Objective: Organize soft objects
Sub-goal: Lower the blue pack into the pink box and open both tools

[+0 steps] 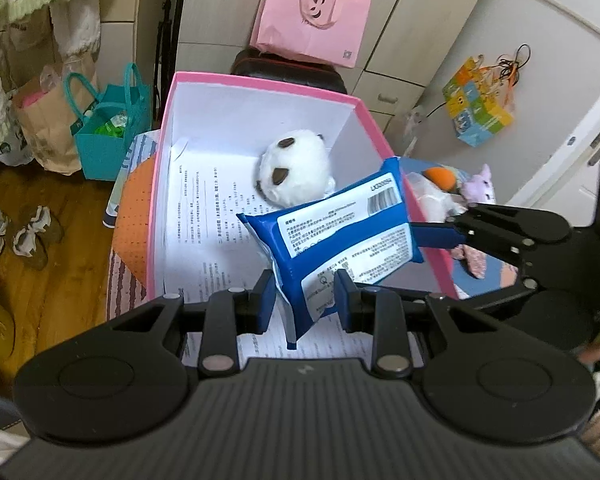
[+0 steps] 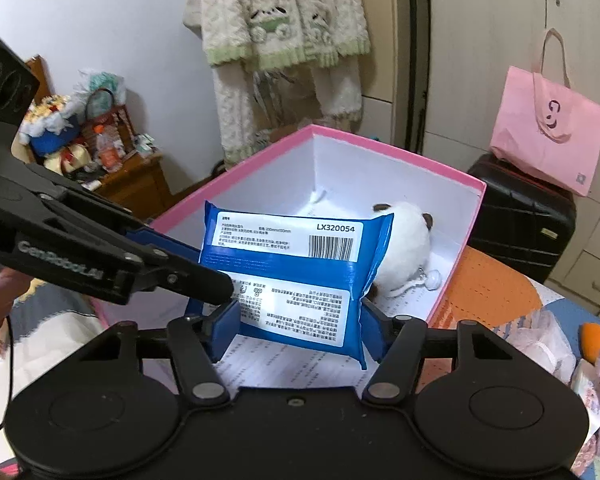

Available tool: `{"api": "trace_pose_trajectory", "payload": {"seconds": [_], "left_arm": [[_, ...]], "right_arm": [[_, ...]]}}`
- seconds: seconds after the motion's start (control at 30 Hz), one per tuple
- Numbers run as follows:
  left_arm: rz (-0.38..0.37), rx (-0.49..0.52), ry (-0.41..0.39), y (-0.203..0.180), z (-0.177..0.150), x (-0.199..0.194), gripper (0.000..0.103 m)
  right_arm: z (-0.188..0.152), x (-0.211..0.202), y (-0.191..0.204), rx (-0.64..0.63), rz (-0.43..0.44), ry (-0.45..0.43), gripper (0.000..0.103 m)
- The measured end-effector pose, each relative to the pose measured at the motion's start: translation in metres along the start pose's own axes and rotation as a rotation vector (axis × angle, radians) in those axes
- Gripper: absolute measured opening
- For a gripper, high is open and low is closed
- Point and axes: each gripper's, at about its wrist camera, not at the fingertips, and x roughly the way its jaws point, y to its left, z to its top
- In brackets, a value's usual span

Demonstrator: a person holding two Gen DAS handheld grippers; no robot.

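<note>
While held above the pink box (image 1: 162, 184), blue wipes pack (image 1: 340, 236) pinched at one end by nearly closed left tongs (image 1: 304, 296). Flanked at both sides by wider right tongs (image 2: 300, 322), pads touching. White plush (image 1: 296, 172) inside box.

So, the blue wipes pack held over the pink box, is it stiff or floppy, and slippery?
The blue wipes pack is probably floppy: it bends and bulges where the left gripper pinches its end. Its glossy film looks rather slippery, so it might slide. The right gripper brackets its wider side, which suggests one grip alone lets it sag.
</note>
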Motion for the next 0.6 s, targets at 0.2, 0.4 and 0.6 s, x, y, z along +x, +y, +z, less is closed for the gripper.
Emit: {"api": "trace_pose_trajectory", "payload": {"seconds": [0.2, 0.4, 0.6], "left_arm": [[0.013, 0.020, 0.036, 0.001, 0.006, 0.023, 0.028], [0.027, 0.010, 0.051, 0.002, 0.010, 0.037, 0.031], [0.060, 0.048, 0.008, -0.006, 0.007, 0.029, 0.045]], "right_arm": [[0.010, 0.015, 0.008, -0.053, -0.102, 0.055, 0.069], [0.013, 0.021, 0.002, -0.054, -0.138, 0.077, 0.069], [0.007, 0.011, 0.003, -0.065, -0.160, 0.041, 0.069]]}}
